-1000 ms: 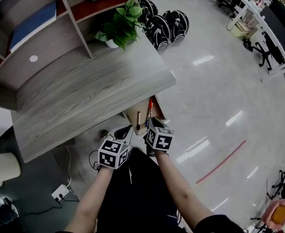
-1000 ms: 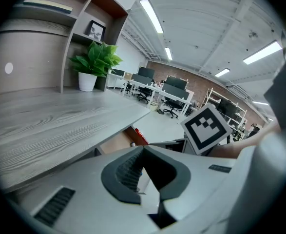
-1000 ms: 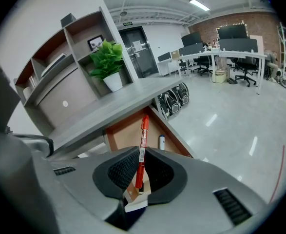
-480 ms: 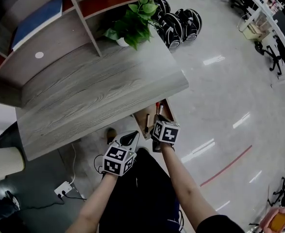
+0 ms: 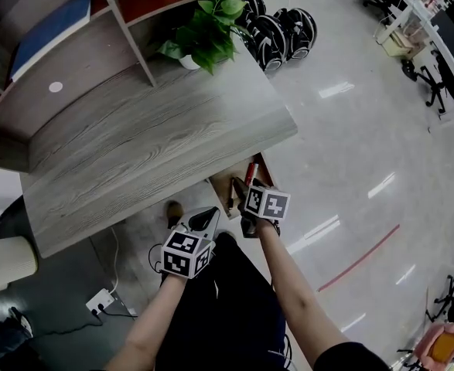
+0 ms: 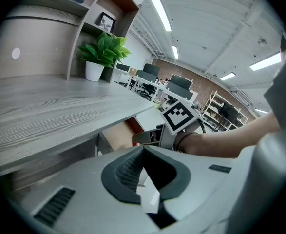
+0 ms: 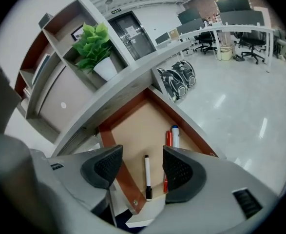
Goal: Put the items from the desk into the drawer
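Grey wood-grain desk (image 5: pixel 157 137). Open tan-floored drawer (image 7: pixel 133 130) under its near right corner, left floor free. Right gripper (image 7: pixel 142 156) above, jaws just opened wide, empty. Left gripper (image 6: pixel 142 152) closed, empty. Black-capped white marker (image 7: pixel 146 177) mid-drawer, red marker (image 7: pixel 168 139) by right wall.

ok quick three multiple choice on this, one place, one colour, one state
1. The potted plant stands: A on the floor; B on the desk, at its back; C on a chair.
2. The marker beside the blue-capped marker is: A green; B yellow; C red.
3. The drawer is: A pulled open; B shut; C lifted out.
Key: 1 B, its white pot sits on the grey desktop. 2 C, the red marker lies right against it. 3 A, its tan floor shows below the desk edge.
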Demonstrator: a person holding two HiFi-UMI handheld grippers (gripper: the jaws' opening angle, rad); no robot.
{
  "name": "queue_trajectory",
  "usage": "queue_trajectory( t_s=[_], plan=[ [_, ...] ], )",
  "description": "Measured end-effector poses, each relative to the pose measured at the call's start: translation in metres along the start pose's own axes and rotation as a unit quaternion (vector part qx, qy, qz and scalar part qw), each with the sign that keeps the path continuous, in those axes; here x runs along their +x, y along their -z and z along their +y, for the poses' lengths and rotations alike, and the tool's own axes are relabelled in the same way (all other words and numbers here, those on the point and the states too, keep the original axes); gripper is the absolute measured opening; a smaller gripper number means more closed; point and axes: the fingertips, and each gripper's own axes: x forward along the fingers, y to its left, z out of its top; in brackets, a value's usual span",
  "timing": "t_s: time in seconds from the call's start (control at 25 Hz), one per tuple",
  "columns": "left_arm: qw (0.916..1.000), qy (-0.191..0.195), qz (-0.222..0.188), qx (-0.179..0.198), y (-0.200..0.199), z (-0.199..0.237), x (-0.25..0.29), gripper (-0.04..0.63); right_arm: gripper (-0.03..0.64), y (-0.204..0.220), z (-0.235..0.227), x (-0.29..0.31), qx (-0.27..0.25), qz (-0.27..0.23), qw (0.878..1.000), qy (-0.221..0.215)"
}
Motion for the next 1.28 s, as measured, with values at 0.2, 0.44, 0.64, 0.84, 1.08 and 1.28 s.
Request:
queue_trajectory(
  t_s=[0.2,0.44,0.64,0.84,1.08,1.28],
  plan=[
    [1.0,0.004,-0.005,-0.001,-0.001,-0.004,0.002,0.023,0.263,0.002,-0.003,-0.016,-0.01,-0.01,1.0,-0.006],
    [0.9998,0.008,-0.018,0.003,-0.008,-0.013,0.002,0.023,0.272,-0.006,-0.003,-0.037,-0.015,-0.06,0.998,-0.016],
    [0.9995,0.007,-0.031,0.005,-0.014,-0.017,-0.003,0.023,0.272,-0.014,0.007,-0.052,-0.033,-0.087,0.995,-0.042],
    [0.9988,0.007,-0.048,0.01,-0.024,-0.022,-0.01,0.023,0.26,-0.028,0.029,-0.072,-0.069,-0.125,0.987,-0.076],
    [0.9974,0.008,-0.069,0.017,-0.039,-0.026,-0.019,0.023,0.067,-0.046,0.056,-0.099,-0.09,-0.155,0.978,-0.111],
    [0.9955,0.018,-0.091,0.019,-0.053,-0.037,-0.03,0.023,-0.009,-0.061,0.085,-0.131,-0.134,-0.179,0.964,-0.144]
  ],
)
